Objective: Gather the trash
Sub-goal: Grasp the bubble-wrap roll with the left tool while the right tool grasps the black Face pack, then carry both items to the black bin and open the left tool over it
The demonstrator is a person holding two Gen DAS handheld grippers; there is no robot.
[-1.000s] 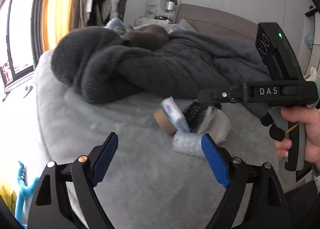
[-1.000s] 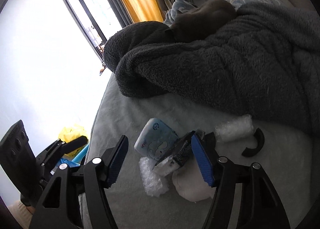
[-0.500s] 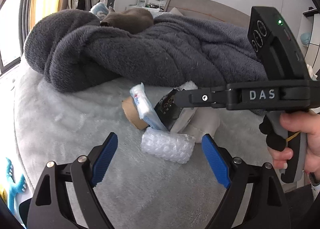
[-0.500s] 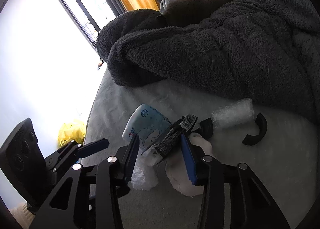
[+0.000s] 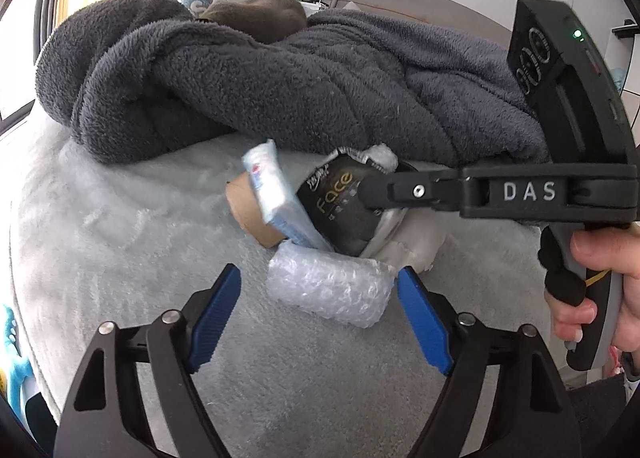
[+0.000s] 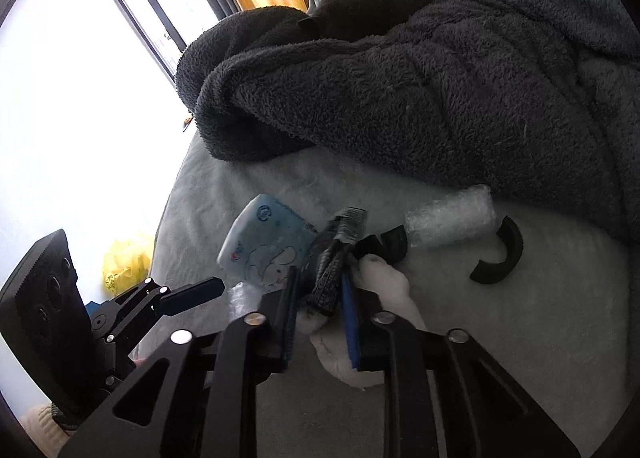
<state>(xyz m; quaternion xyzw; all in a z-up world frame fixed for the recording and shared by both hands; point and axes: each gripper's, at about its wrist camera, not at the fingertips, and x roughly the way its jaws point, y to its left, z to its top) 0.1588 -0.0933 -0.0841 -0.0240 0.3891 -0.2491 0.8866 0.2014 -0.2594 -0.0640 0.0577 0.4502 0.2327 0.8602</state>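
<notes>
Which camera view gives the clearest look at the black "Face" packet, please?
The left wrist view: the black packet faces the camera, printed front readable, with the right gripper pinching its edge. The right wrist view shows the packet only edge-on, dark and crumpled between the shut jaws.

Cardboard tube (image 5: 250,214): far end hidden behind blue tissue pack (image 5: 276,198). Black packet (image 5: 340,206): small print unreadable. White wad (image 6: 360,338): partly covered by gripper fingers (image 6: 350,322).
</notes>
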